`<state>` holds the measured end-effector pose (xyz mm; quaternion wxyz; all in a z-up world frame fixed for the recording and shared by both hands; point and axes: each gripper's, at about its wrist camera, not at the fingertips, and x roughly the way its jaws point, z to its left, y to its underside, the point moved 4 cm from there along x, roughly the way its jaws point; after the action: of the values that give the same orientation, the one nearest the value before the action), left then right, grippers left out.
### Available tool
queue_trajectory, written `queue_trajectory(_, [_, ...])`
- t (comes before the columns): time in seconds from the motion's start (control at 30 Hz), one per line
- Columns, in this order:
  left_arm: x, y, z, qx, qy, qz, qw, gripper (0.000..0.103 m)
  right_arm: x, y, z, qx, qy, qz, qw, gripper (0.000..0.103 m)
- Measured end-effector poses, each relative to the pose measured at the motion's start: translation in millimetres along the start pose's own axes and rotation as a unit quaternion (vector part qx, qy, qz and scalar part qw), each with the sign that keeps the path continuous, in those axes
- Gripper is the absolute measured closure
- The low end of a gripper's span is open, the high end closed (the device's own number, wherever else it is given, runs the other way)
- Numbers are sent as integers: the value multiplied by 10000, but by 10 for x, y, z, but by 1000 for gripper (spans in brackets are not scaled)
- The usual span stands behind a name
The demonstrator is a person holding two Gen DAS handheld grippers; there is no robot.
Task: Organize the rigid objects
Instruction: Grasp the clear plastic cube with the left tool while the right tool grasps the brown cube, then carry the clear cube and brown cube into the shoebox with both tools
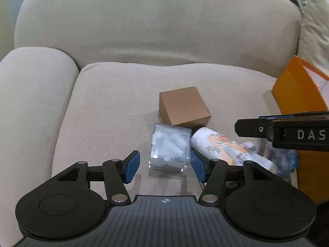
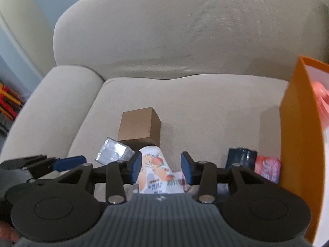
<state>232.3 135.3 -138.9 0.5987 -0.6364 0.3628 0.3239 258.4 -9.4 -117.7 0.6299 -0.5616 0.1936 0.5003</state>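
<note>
On the beige sofa seat [image 1: 115,103] lie a brown cardboard box [image 1: 183,106], a clear plastic box with white filling [image 1: 169,147] and a white printed can [image 1: 228,147] on its side. My left gripper [image 1: 165,165] is open, its jaws on either side of the clear box, just in front of it. My right gripper [image 2: 161,166] is open with the can [image 2: 157,168] between its jaws, untouched as far as I can tell. The brown box [image 2: 138,126] and the clear box [image 2: 112,153] lie beyond. The right gripper also shows at the left wrist view's right edge [image 1: 287,132].
An orange paper bag [image 2: 298,133] stands open at the right of the seat, also in the left wrist view [image 1: 298,94]. A dark blue packet [image 2: 240,158] and a pink packet [image 2: 268,168] lie beside it. The sofa arm [image 1: 30,113] rises on the left.
</note>
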Motion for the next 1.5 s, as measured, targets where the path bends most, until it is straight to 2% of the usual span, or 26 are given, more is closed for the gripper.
queue_trajectory(0.2, [191, 0, -7, 63, 219, 63, 9997, 33, 275, -121, 87, 10, -82, 97, 9999, 48])
queue_trajectory(0.27, [229, 11, 10, 26, 253, 26, 9997, 39, 354, -155, 139, -48, -83, 94, 9999, 47])
queue_trajectory(0.3, [238, 7, 23, -5, 303, -13, 9995, 46, 393, -169, 168, -80, -93, 103, 9999, 47])
queue_trajectory(0.37, [219, 3, 60, -105, 411, -89, 9991, 48, 451, -186, 218, -116, -106, 114, 9998, 44])
queue_trajectory(0.57, [165, 10, 386, -325, -58, -77, 9994, 49, 609, -198, 362, -244, -38, 138, 9996, 36])
queue_trajectory(0.77, [148, 4, 591, -600, -136, -51, 9981, 49, 801, -166, 465, -402, 139, 245, 9988, 31])
queue_trajectory(0.97, [156, 12, 530, -500, -207, -78, 9985, 49, 988, -121, 505, -587, 469, 261, 9968, 33])
queue_trajectory(1.0, [148, 18, 542, -511, -199, -78, 9985, 49, 1016, -127, 512, -580, 471, 264, 9969, 39])
queue_trajectory(1.1, [137, 13, 542, -563, -169, -70, 9983, 49, 998, -137, 500, -618, 439, 208, 9969, 39])
queue_trajectory(1.33, [18, -16, 484, -576, -95, -127, 9982, 49, 776, -249, 422, -616, 363, 51, 9974, 41])
queue_trajectory(1.5, [-197, -85, 347, -496, 82, -338, 9982, 49, 485, -295, 351, -512, 275, -116, 9982, 41])
